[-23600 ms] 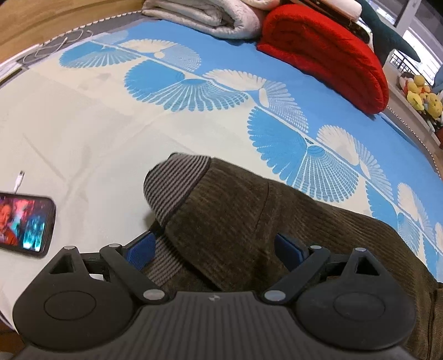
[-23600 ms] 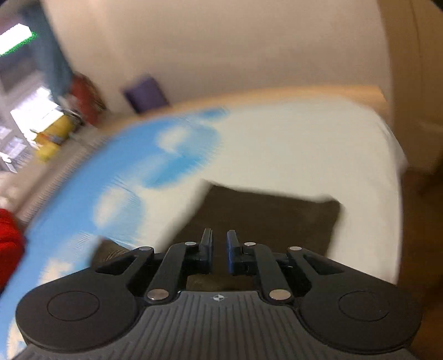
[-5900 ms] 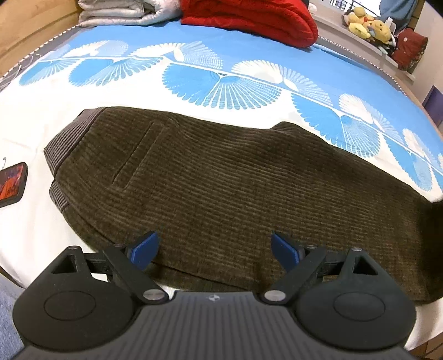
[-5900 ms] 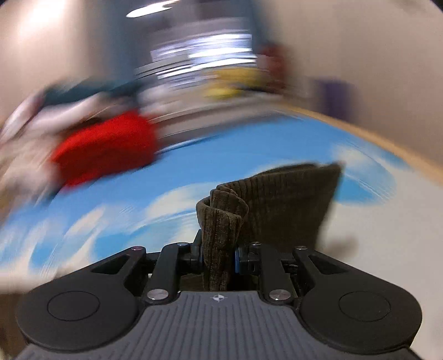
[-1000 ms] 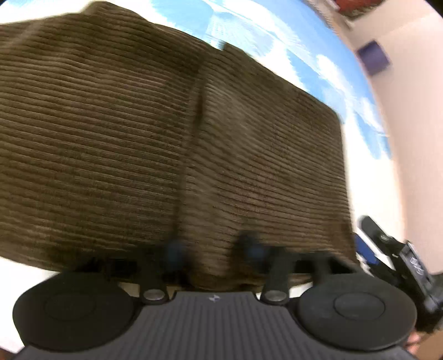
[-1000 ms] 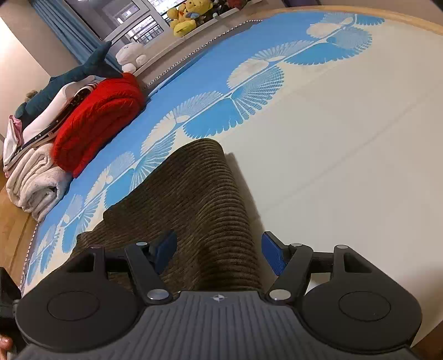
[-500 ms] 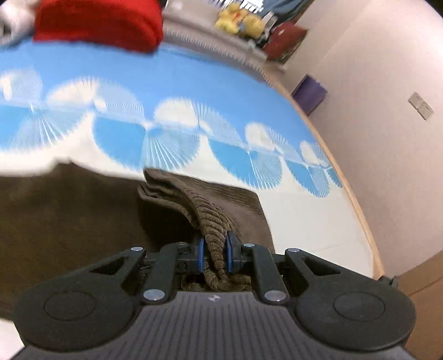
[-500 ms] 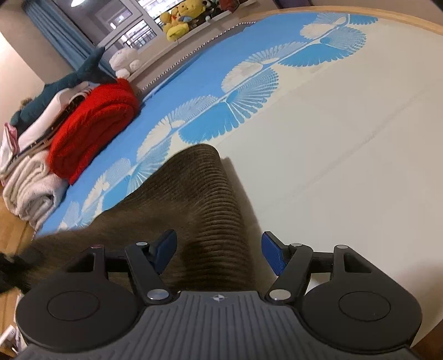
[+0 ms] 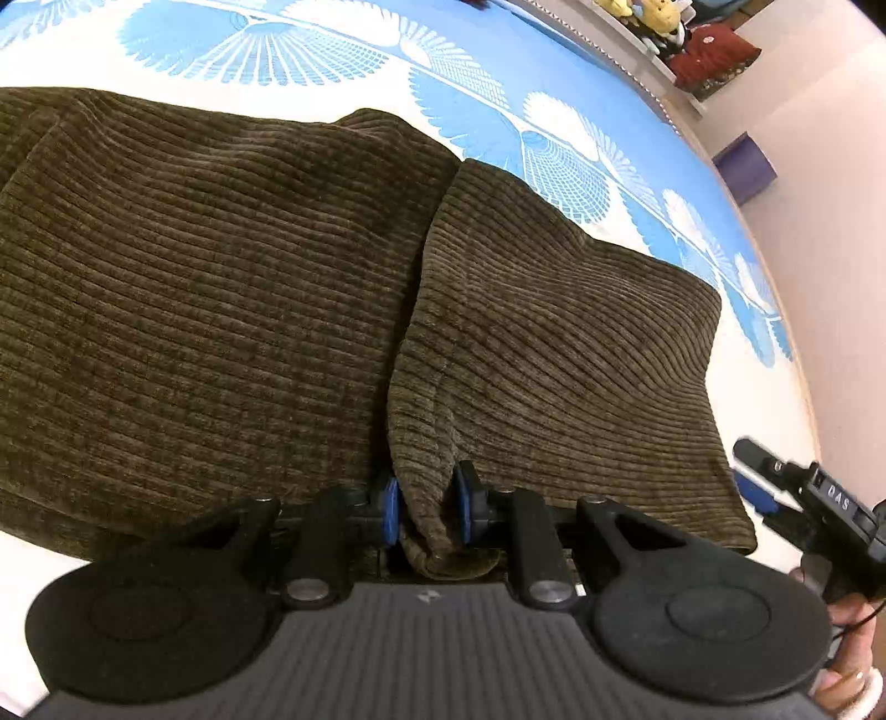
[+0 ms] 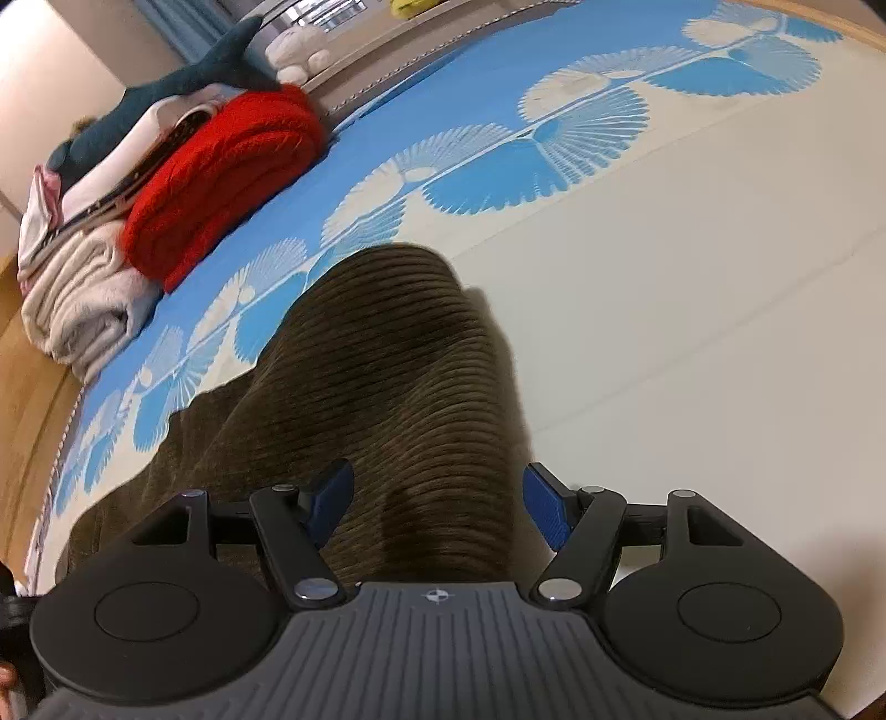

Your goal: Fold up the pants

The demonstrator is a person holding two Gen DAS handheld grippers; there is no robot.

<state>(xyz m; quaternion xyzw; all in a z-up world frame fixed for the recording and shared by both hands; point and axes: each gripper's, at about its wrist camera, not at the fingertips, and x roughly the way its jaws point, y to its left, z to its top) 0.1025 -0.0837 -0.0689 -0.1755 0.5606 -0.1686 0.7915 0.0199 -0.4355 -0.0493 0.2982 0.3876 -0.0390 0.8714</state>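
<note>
A bedspread [image 10: 692, 288], cream with a blue band of white fan shapes, covers the bed. At its far edge lies a folded red blanket [image 10: 221, 171], touching a pale folded blanket [image 10: 83, 299] beside it. A dark blue plush [image 10: 183, 77], perhaps a shark, lies on top of that pile. Yellow plush toys [image 9: 637, 11] sit on a ledge. A purple box [image 9: 745, 166] stands by the wall.

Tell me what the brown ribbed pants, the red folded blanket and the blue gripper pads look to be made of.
Brown ribbed pants: apparently corduroy, soft and matte, with raised parallel cords and limp folds. Red folded blanket: probably fleece or plush knit, fuzzy with rounded folds; the fibre can't be told. Blue pads of the left gripper, opening around a pants fold: likely rubber or soft plastic, smooth and dull.
</note>
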